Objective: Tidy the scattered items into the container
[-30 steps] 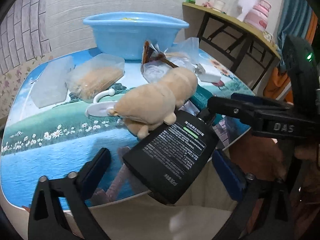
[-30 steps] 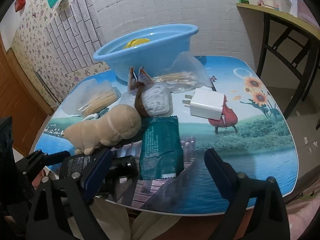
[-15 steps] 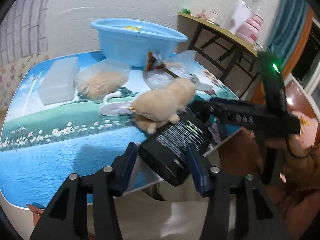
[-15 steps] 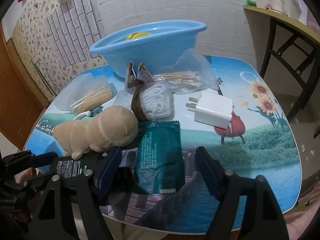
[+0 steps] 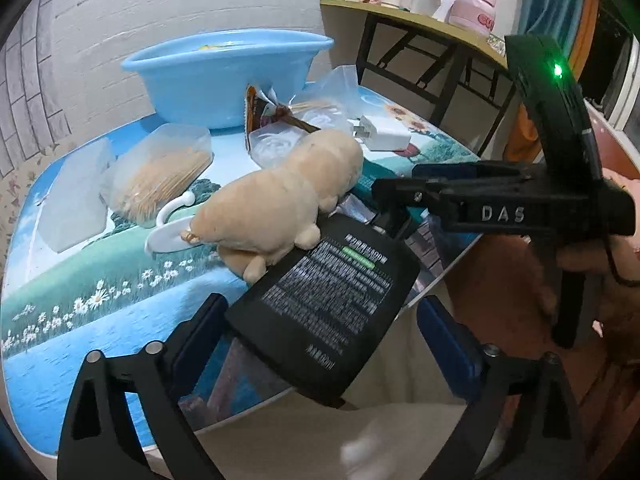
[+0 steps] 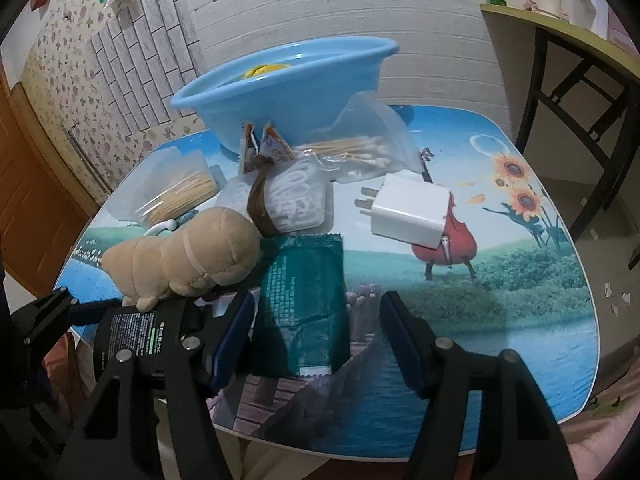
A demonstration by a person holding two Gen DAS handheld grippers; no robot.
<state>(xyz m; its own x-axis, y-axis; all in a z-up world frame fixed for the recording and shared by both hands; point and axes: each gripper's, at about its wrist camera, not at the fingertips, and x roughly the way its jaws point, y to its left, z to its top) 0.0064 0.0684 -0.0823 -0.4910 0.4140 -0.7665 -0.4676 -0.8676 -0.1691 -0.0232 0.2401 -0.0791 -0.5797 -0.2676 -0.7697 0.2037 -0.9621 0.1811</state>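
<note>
1. Basin [image 6: 292, 92]: light blue; sth yellow inside.
2. Counter [image 6: 520, 280]: printed scene w/ blue water, green fields, white daisies, sunflowers at 2 o'clock, red cello.
3. Plush toy [image 5: 280, 204]: plain tan.
4. Flat pack [image 5: 324, 308]: black, white text, green bar.
5. Sachet [image 6: 300, 304]: dark teal.
6. Charger [image 6: 412, 212]: white.
</note>
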